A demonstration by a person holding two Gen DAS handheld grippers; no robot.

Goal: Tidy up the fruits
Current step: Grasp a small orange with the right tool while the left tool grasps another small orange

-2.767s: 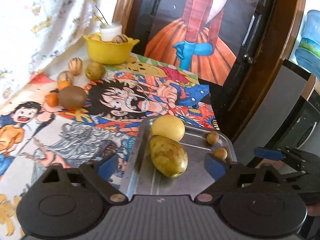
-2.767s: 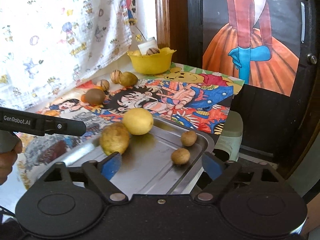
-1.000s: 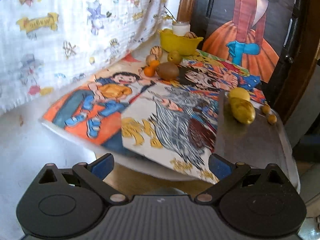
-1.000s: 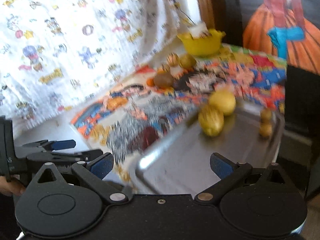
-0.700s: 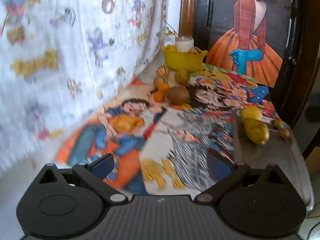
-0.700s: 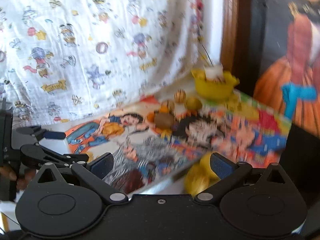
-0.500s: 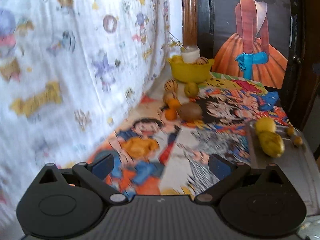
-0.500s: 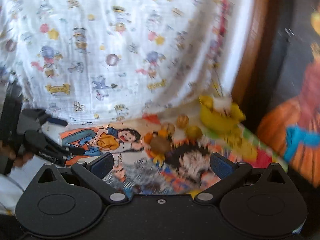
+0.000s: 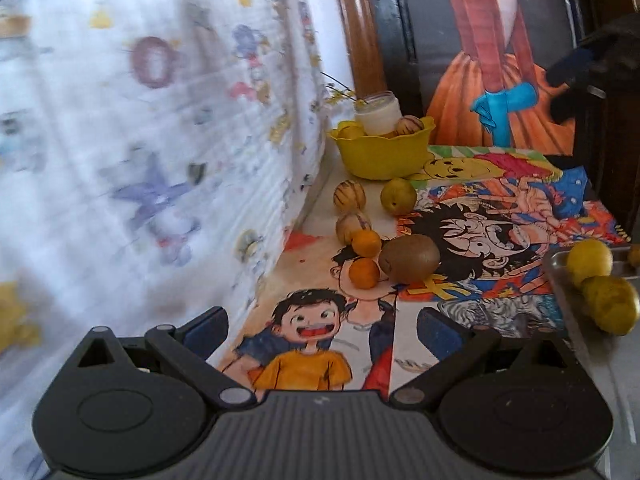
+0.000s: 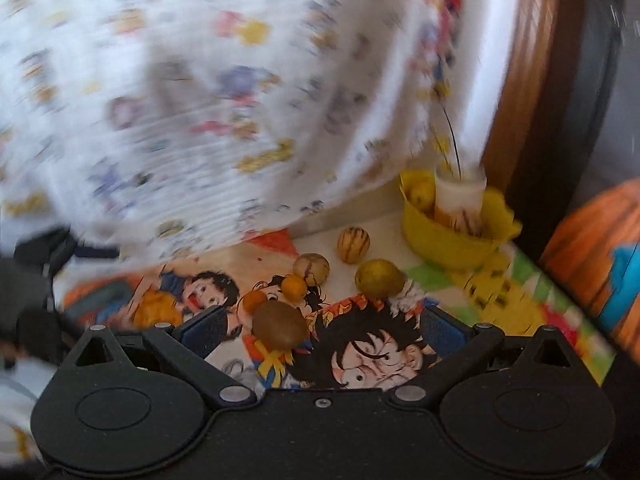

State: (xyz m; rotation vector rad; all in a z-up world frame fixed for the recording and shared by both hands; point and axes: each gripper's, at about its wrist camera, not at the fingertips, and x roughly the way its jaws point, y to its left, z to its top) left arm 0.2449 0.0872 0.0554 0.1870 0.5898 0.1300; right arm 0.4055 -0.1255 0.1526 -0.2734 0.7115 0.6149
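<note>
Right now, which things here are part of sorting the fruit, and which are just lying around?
For the job: kiwi, two small oranges, striped fruits, yellow bowl, metal tray.
Lying about: cartoon posters, patterned cloth, white jar.

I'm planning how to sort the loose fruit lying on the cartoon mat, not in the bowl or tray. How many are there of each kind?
Small orange fruits: 2
Brown kiwi: 1
Pale striped round fruits: 2
Yellow-green round fruit: 1
Total: 6 loose fruits
</note>
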